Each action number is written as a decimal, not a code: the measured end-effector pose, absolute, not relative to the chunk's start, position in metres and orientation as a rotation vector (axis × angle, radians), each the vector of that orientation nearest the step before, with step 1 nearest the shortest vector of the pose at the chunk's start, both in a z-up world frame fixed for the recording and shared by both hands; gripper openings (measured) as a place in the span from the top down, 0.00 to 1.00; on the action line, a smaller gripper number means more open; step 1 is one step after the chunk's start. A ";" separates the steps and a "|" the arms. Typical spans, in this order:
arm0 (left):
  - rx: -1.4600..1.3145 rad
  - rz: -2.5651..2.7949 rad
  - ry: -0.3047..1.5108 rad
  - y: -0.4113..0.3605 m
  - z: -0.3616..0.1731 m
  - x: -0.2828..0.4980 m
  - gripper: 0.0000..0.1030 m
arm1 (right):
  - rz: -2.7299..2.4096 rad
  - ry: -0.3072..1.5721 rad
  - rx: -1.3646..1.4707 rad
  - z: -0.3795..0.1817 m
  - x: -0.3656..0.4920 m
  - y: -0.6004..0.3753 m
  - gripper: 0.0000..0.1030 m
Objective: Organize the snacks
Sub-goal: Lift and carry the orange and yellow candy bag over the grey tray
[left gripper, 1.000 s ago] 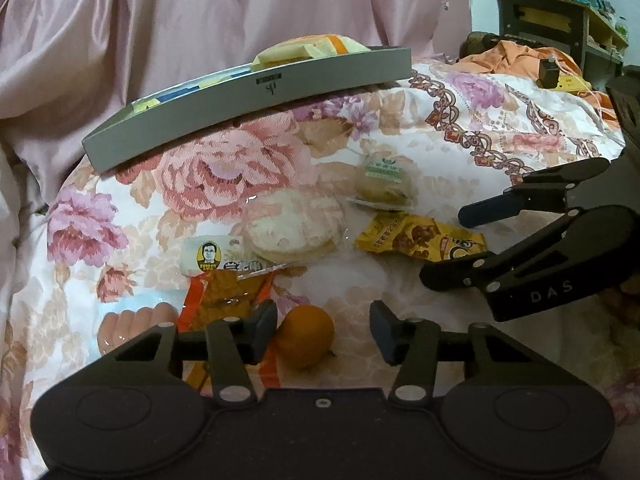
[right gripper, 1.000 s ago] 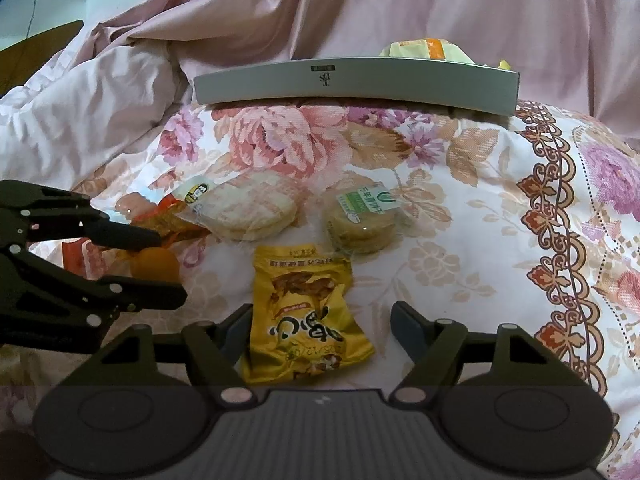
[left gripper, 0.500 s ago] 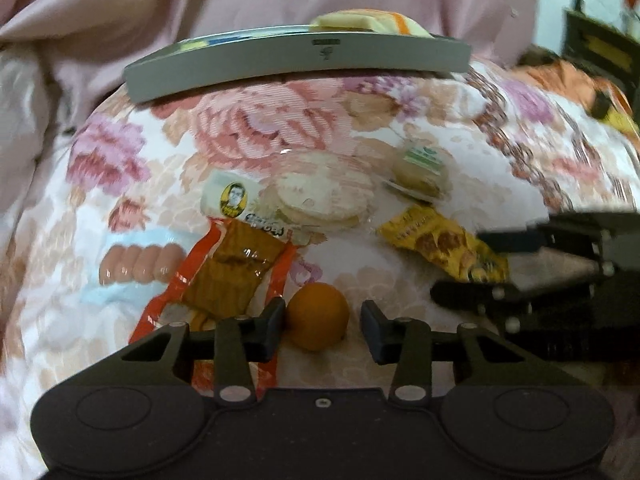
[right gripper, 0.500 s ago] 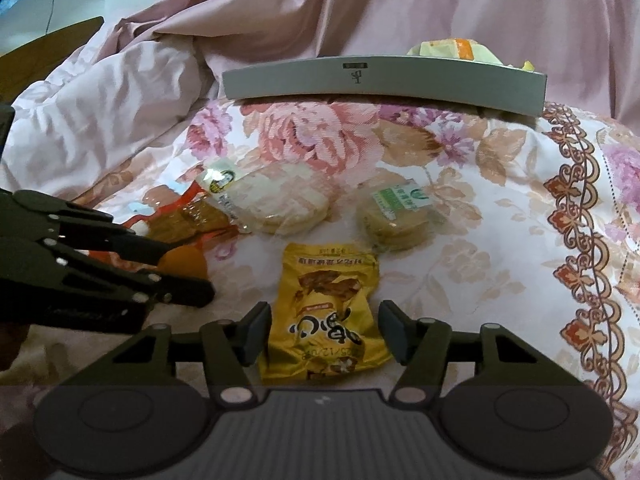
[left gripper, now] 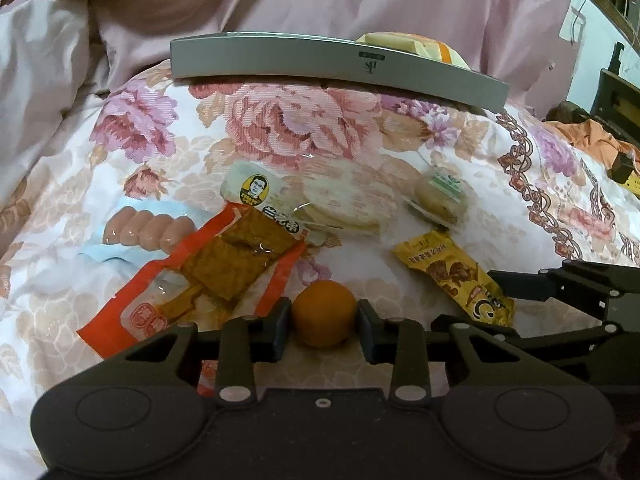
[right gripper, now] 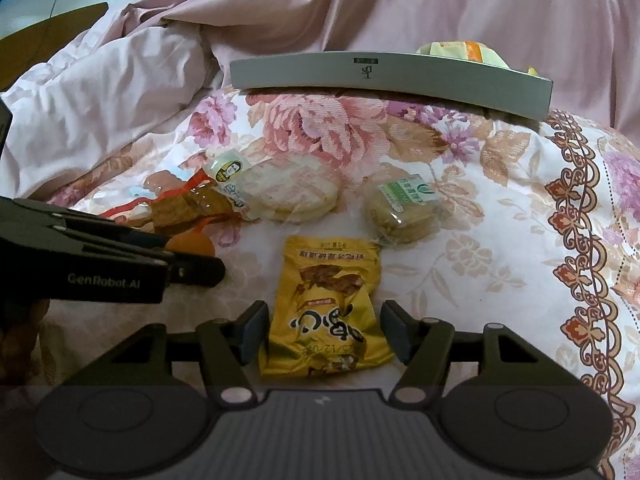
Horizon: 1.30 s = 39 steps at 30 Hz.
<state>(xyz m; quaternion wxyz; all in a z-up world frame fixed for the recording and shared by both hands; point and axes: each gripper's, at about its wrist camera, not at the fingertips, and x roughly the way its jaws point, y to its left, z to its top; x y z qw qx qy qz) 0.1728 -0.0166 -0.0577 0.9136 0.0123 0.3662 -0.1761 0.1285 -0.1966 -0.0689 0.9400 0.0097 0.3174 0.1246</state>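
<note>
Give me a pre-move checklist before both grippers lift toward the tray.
1. Left gripper shut on the orange fruit: ok, pads touch both sides.
2. Right gripper gripping the yellow packet: not ok, gaps show beside both pads.
3. Fruit clear of the red-edged tofu pack: ok.
4. Grippers clear of each other: ok, but close.
5. Free space in the grey tray: cannot tell, wall hides the inside.
</note>
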 end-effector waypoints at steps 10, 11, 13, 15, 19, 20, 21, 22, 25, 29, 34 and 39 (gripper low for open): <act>0.009 -0.345 0.742 -0.017 -0.058 0.170 0.65 | 0.244 0.620 -0.039 -0.068 0.123 -0.184 0.47; 0.007 -0.344 0.741 -0.016 -0.058 0.170 0.65 | 0.243 0.616 -0.046 -0.067 0.122 -0.182 0.47; 0.008 -0.343 0.738 -0.016 -0.057 0.169 0.65 | 0.239 0.611 -0.057 -0.067 0.121 -0.180 0.48; 0.004 -0.340 0.734 -0.016 -0.057 0.168 0.65 | 0.237 0.605 -0.062 -0.066 0.120 -0.179 0.48; -0.009 -0.336 0.730 -0.016 -0.056 0.168 0.65 | 0.231 0.593 -0.071 -0.064 0.119 -0.177 0.49; -0.012 -0.336 0.730 -0.015 -0.055 0.168 0.65 | 0.229 0.588 -0.079 -0.064 0.119 -0.176 0.49; -0.014 -0.336 0.729 -0.015 -0.055 0.168 0.65 | 0.227 0.583 -0.087 -0.063 0.118 -0.175 0.49; -0.015 -0.335 0.730 -0.015 -0.056 0.168 0.65 | 0.226 0.578 -0.096 -0.063 0.117 -0.174 0.49; -0.018 -0.333 0.727 -0.015 -0.055 0.167 0.65 | 0.219 0.562 -0.124 -0.062 0.115 -0.171 0.49; -0.023 -0.334 0.722 -0.015 -0.055 0.166 0.66 | 0.202 0.541 -0.169 -0.061 0.113 -0.168 0.49; -0.023 -0.341 0.723 -0.016 -0.055 0.166 0.66 | 0.213 0.548 -0.174 -0.061 0.113 -0.167 0.49; -0.024 -0.340 0.724 -0.017 -0.055 0.165 0.66 | 0.209 0.615 -0.067 -0.064 0.122 -0.180 0.32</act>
